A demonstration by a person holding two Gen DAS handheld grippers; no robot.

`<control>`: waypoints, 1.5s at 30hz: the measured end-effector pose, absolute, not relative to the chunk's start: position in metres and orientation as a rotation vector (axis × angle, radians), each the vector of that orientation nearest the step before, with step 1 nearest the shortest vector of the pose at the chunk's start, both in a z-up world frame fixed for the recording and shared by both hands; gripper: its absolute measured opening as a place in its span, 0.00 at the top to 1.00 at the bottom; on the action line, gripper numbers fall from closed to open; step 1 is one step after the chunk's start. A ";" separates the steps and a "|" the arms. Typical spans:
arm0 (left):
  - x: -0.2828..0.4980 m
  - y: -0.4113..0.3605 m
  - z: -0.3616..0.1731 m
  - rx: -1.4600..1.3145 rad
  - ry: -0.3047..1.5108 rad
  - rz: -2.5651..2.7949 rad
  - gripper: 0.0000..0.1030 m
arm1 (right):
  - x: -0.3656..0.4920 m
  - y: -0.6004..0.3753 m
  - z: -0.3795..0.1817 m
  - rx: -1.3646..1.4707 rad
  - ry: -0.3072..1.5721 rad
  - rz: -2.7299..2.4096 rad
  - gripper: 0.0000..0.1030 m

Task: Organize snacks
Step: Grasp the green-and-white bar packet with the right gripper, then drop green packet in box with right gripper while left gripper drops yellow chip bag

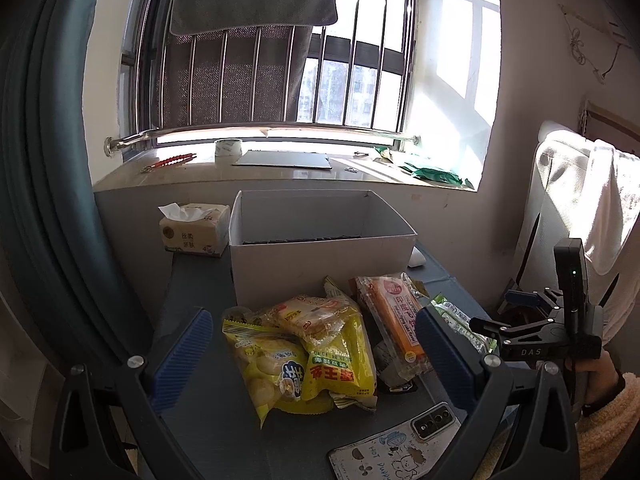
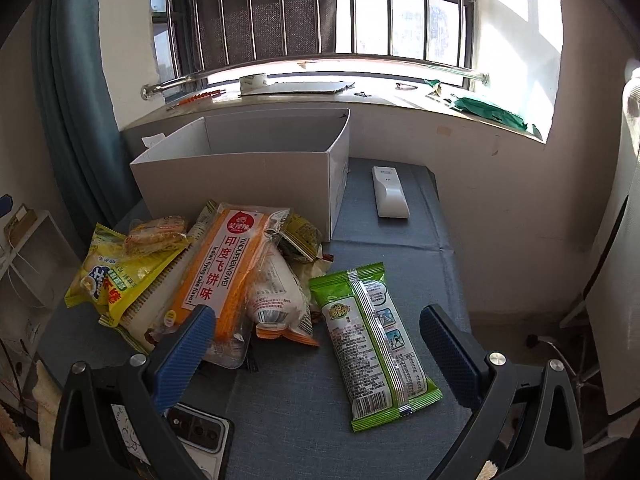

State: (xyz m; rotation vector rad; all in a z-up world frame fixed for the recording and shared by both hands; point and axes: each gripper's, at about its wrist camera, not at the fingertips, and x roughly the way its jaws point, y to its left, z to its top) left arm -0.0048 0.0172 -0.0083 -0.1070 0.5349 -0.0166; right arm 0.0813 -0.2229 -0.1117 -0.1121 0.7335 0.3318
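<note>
A pile of snack packets lies on the grey table [image 2: 400, 256] in front of an open white box [image 1: 324, 264] [image 2: 240, 176]. Yellow packets [image 1: 304, 360] [image 2: 116, 276] lie at the pile's left, and a long orange flying-cake packet [image 2: 224, 276] [image 1: 396, 316] lies across its middle. A green packet [image 2: 372, 344] sits apart to the right. My left gripper [image 1: 314, 356] is open just above the yellow packets. My right gripper [image 2: 316, 348] is open with the green packet between its fingers, untouched. The right gripper [image 1: 516, 312], held by a hand, also shows in the left wrist view.
A phone [image 1: 396, 444] [image 2: 196, 436] lies at the table's near edge. A white remote [image 2: 388, 192] rests right of the box, a tissue pack [image 1: 196, 232] left of it. A windowsill [image 2: 320, 96] with tape and small items runs behind. A teal curtain [image 1: 44, 184] hangs at left.
</note>
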 end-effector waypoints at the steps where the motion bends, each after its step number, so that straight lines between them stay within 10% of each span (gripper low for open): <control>1: -0.005 0.019 -0.010 -0.112 0.539 -0.016 0.00 | 0.089 -0.226 -0.121 -0.139 0.757 0.326 0.00; 12: -0.001 0.030 -0.024 -0.142 0.588 -0.004 0.00 | 0.141 -0.252 -0.197 -0.187 0.949 0.349 0.02; 16: 0.001 0.036 -0.031 -0.154 0.610 0.001 0.00 | 0.132 -0.257 -0.194 -0.178 0.889 0.360 0.35; 40: 0.080 0.114 -0.158 -0.723 0.971 -0.104 0.02 | 0.029 -0.269 -0.108 0.199 0.652 0.406 0.38; 42: 0.087 0.114 -0.168 -0.752 1.002 -0.119 0.08 | 0.030 -0.262 -0.111 0.182 0.661 0.417 0.38; 45: 0.086 0.116 -0.176 -0.816 1.002 -0.151 0.61 | 0.030 -0.255 -0.114 0.173 0.678 0.432 0.38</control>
